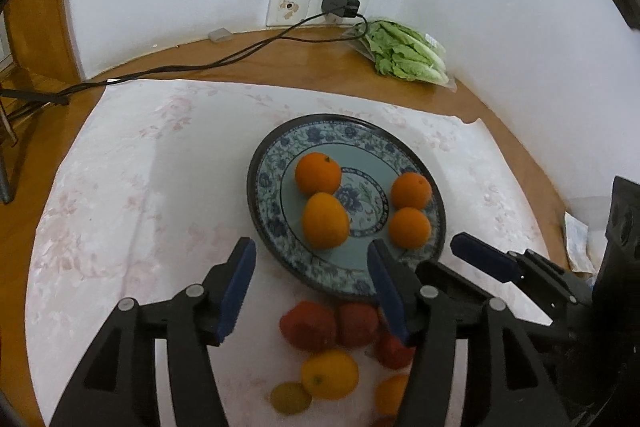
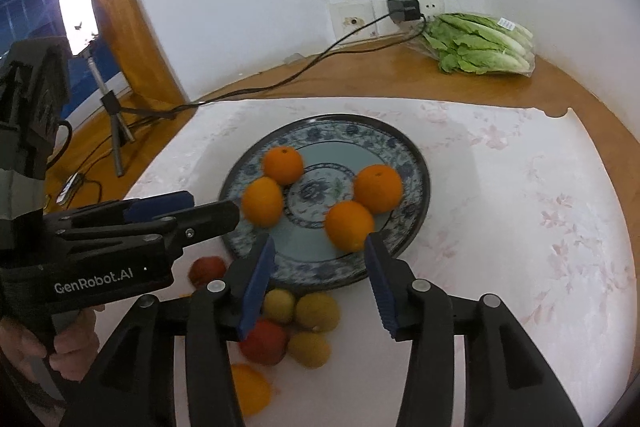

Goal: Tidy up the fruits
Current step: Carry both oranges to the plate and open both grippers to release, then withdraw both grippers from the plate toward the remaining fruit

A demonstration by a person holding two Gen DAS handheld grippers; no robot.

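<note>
Hand point(image 2: 60, 351) gripping left tongs point(image 2: 188, 207) shows only from right wrist.

Plate point(image 2: 404, 163): blue-and-white floral rim, dark edge, pale teal well, blue flower medallion at centre. Four oranges point(image 2: 378, 188) on plate: plain orange. Fruits just beside plate's near edge: red tomatoes point(image 1: 308, 325), yellow-green citrus point(image 2: 318, 311). Cloth point(image 2: 520, 227) under plate: white, faint pink blossom print. Gripper pads point(image 2: 256, 287): dark blue on black arms. Lettuce point(image 2: 476, 45) beyond plate: green.
</note>
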